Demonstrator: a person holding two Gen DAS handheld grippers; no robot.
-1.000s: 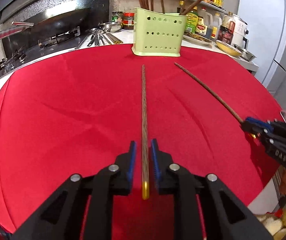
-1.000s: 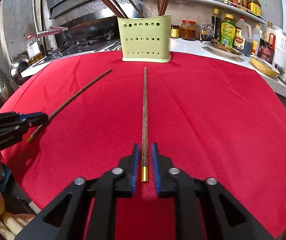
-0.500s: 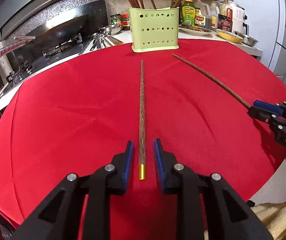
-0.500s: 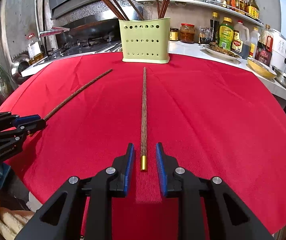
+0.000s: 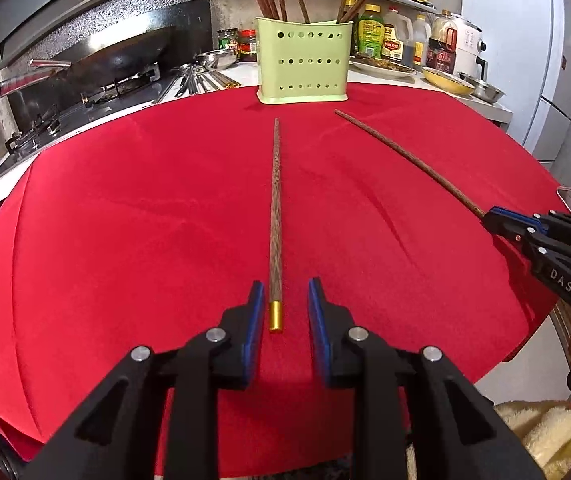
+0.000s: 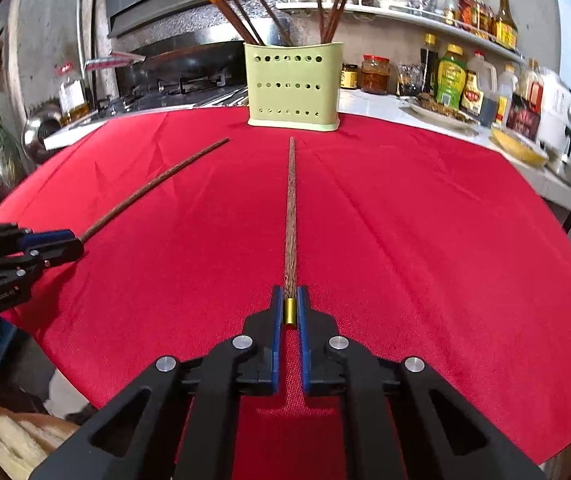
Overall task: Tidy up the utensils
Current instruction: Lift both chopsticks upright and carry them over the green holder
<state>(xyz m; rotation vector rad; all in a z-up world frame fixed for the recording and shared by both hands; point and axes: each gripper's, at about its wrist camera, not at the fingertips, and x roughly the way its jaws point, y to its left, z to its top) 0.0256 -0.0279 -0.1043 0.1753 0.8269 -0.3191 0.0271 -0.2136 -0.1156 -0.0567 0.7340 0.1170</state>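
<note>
Several chopsticks already stand in the green holder [image 6: 293, 84], which sits at the far edge of the red cloth [image 6: 405, 220]; that part of the job looks done. Two chopsticks are left, both lying flat on the cloth in front of the holder with their thin tips toward it.

The right chopstick [image 6: 290, 216] points almost straight at the holder's middle. The right gripper [image 6: 290, 312] has just closed on it: its blue fingers [image 6: 276, 320] pinch the gold cap at the end nearest the person, while the stick's length rests on the cloth.

The left chopstick [image 5: 275, 216] lies to the left of that one, its tip angled toward the holder's left side. The left gripper [image 5: 285, 312] brackets its gold end, with fingers [image 5: 255, 320] slightly spread and a gap showing on both sides, so nothing is gripped there yet.

By my reading, both sticks need lifting, carrying to the holder and dropping in upright; one is secured, the other only lined up.

The worktop is draped in smooth red cloth with a few soft creases. Left of the holder are a stove and a wok [image 5: 117, 56]; right of it, sauce bottles [image 6: 451, 80], jars and dishes line a pale counter beneath a shelf.
</note>
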